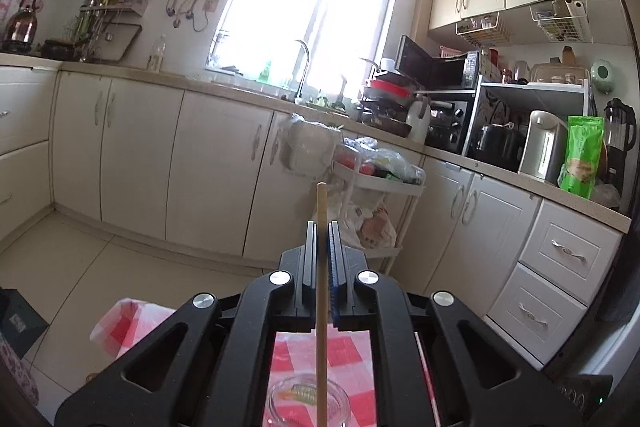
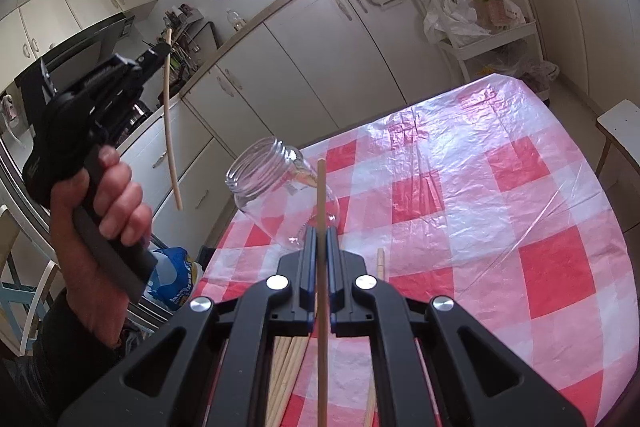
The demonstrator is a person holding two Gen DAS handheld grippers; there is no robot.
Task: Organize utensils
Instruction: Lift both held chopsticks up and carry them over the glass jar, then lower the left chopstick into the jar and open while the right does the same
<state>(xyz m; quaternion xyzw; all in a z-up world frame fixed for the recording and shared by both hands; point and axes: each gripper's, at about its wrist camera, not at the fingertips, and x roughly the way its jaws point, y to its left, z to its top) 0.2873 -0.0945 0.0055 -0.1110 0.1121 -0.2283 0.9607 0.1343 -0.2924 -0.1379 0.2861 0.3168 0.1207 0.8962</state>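
Observation:
My left gripper (image 1: 321,227) is shut on a wooden chopstick (image 1: 321,267) and holds it upright in the air above an empty glass jar (image 1: 306,403). In the right wrist view the left gripper (image 2: 162,47) is raised at the left, its chopstick (image 2: 168,123) hanging down over the table's edge. My right gripper (image 2: 321,233) is shut on another chopstick (image 2: 321,287), just short of the jar (image 2: 280,187), which stands on the red-and-white checked tablecloth (image 2: 480,207). Several more chopsticks (image 2: 286,367) lie on the cloth under the right gripper.
White kitchen cabinets (image 2: 320,59) and a counter run behind the table. A white trolley (image 2: 480,7) with plastic bags stands at the table's far side. A chair (image 2: 620,131) is at the right edge. A blue bag (image 2: 172,275) lies on the floor at the left.

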